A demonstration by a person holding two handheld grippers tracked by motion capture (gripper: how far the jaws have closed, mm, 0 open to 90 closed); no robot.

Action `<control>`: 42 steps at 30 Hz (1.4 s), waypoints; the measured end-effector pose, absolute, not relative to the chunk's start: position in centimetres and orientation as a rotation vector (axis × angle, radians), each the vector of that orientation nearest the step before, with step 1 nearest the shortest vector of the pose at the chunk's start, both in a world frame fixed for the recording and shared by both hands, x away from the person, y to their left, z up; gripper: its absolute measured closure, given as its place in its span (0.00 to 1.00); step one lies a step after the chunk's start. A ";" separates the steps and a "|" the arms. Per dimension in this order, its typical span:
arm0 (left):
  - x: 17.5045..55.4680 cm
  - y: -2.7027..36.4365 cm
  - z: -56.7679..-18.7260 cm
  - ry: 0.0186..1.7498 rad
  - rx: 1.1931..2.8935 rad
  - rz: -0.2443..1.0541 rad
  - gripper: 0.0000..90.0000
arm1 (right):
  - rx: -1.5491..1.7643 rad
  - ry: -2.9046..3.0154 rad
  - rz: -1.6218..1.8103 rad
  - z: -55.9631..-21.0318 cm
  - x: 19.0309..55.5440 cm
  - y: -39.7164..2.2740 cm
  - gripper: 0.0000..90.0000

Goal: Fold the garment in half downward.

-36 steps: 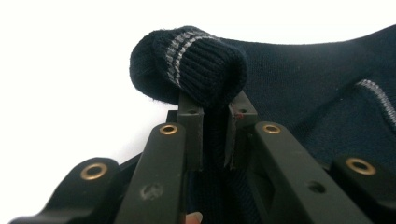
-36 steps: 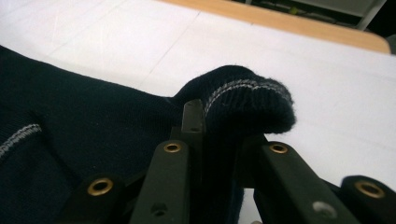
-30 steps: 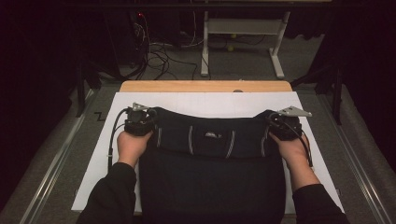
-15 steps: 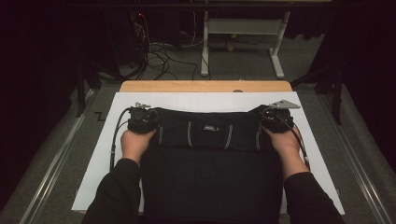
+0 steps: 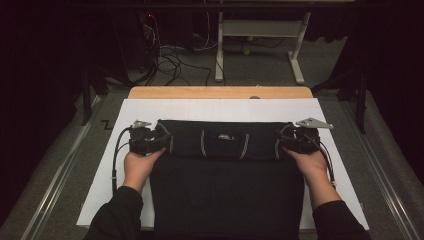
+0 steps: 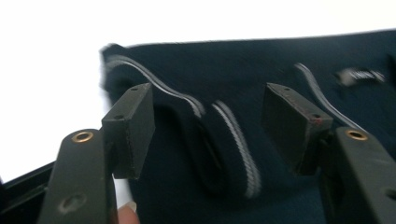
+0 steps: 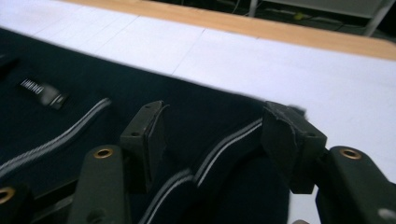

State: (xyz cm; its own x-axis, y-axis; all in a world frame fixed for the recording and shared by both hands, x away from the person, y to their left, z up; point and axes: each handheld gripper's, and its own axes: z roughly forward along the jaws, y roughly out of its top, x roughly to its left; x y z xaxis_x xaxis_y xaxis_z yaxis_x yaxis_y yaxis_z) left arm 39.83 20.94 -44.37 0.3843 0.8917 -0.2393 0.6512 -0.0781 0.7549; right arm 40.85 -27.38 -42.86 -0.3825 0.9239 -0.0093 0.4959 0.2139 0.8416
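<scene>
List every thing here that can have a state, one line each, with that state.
dark garment: folded over on the white sheet, its striped folded edge farthest from the person.
left tool: open, jaws just been opening, a striped fold between the pads but not pinched.
right tool: open, jaws just been opening, striped edge lying loose between the pads.
white sheet: flat on the table.

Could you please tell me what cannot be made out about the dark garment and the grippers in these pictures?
- Dark garment: its near hem, cut off by the high view's bottom edge.
- Label: its lettering, blurred in the left gripper view.
- Left gripper and right gripper: whether cloth touches the pads, too dark.
</scene>
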 end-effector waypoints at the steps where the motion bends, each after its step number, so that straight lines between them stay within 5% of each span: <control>1: 39.7 20.7 -44.5 1.323 1.820 0.352 0.36 | 1.308 1.979 1.077 -43.0 40.5 -27.3 0.46; 12: 39.5 18.3 -47.2 1.288 1.956 0.312 0.44 | 1.334 2.099 1.018 -46.4 38.7 -26.7 0.49; 20: 38.8 17.9 -47.0 1.289 1.976 0.375 0.68 | 1.286 2.174 0.980 -46.4 38.0 -25.9 0.86; 42: 32.2 18.7 -43.9 1.146 1.929 0.435 0.73 | 1.166 2.079 1.159 -42.8 33.1 -27.4 0.86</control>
State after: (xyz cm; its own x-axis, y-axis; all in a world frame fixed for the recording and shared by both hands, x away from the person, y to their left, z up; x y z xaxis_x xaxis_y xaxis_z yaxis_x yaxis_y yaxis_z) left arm 32.21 18.70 -43.90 0.5240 0.8442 -0.1125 0.5564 -0.2393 0.7957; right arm 33.09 -27.36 -42.80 -0.5175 0.8557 -0.0083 0.4428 0.2760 0.8531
